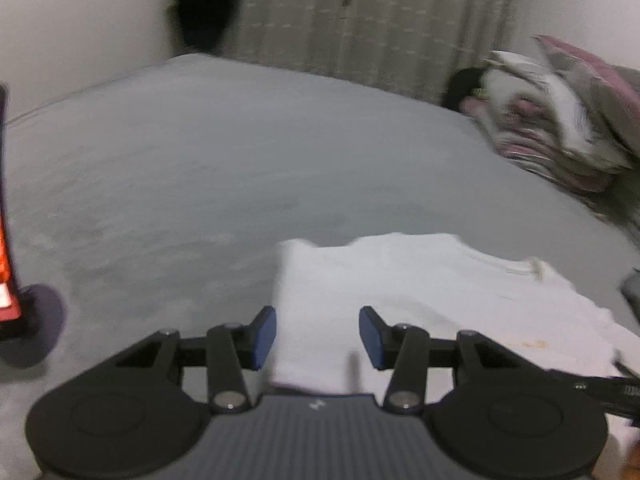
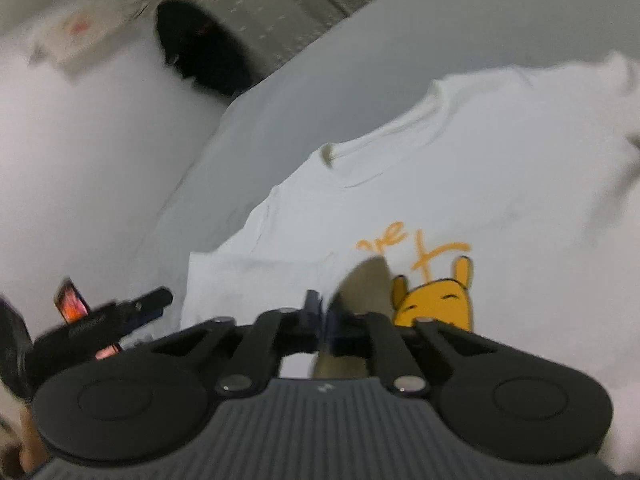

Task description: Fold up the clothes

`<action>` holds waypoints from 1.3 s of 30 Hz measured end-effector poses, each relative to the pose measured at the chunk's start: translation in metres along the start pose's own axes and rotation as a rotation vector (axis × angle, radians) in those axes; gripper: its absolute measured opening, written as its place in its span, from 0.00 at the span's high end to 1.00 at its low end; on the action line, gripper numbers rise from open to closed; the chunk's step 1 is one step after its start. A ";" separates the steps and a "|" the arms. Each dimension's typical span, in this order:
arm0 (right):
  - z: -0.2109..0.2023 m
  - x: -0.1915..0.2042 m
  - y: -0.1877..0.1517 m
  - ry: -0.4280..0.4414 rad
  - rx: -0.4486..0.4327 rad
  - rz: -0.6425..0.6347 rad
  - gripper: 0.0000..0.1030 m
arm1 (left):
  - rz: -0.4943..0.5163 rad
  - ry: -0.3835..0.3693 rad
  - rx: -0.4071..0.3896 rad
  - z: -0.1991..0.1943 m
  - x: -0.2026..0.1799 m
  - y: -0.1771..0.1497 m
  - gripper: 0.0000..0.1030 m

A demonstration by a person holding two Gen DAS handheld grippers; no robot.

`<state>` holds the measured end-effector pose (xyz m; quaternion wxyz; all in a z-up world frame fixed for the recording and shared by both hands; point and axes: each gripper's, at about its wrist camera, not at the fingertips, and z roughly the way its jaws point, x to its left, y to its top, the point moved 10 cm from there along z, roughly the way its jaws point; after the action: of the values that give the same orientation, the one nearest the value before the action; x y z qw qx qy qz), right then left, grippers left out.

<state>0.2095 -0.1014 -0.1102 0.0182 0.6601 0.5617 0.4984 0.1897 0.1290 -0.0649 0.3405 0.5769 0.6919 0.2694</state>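
A white T-shirt point(image 1: 420, 292) lies flat on the grey bed point(image 1: 200, 160), its left side folded in to a straight edge. My left gripper point(image 1: 317, 334) hovers open over that folded edge with nothing between its blue pads. In the right wrist view the T-shirt point(image 2: 500, 200) shows its collar and a yellow cartoon print point(image 2: 436, 304) with orange lettering. My right gripper point(image 2: 322, 312) is low over the shirt beside the print, fingers pressed together. A grey shadow falls just ahead of them, and I see no cloth pinched. The right gripper's body point(image 1: 608, 390) shows at the shirt's near right corner.
Rumpled pink and white bedding point(image 1: 560, 120) is heaped at the bed's far right. A dark garment point(image 1: 204, 4) hangs by the curtain point(image 1: 360, 20). A device with an orange screen point(image 2: 70, 306) stands at the bed's left, near the left gripper's body point(image 2: 100, 320).
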 end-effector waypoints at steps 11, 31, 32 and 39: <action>-0.070 0.002 0.054 -0.158 -0.239 -0.206 0.97 | -0.057 -0.039 0.001 0.013 -0.003 0.000 0.53; -0.097 -0.083 0.073 -0.447 -0.253 -0.088 0.97 | -0.315 -0.210 0.082 0.066 -0.016 -0.001 0.55; -0.096 -0.083 0.074 -0.445 -0.246 -0.087 0.97 | -0.315 -0.217 0.086 0.069 -0.020 -0.001 0.55; -0.089 -0.090 0.074 -0.432 -0.234 -0.091 0.97 | -0.195 -0.158 0.052 0.086 -0.048 0.003 0.97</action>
<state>0.2137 -0.2448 -0.0794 0.2367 0.7189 0.5121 0.4060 0.2634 0.0802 -0.1086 0.4033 0.5351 0.7224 0.1708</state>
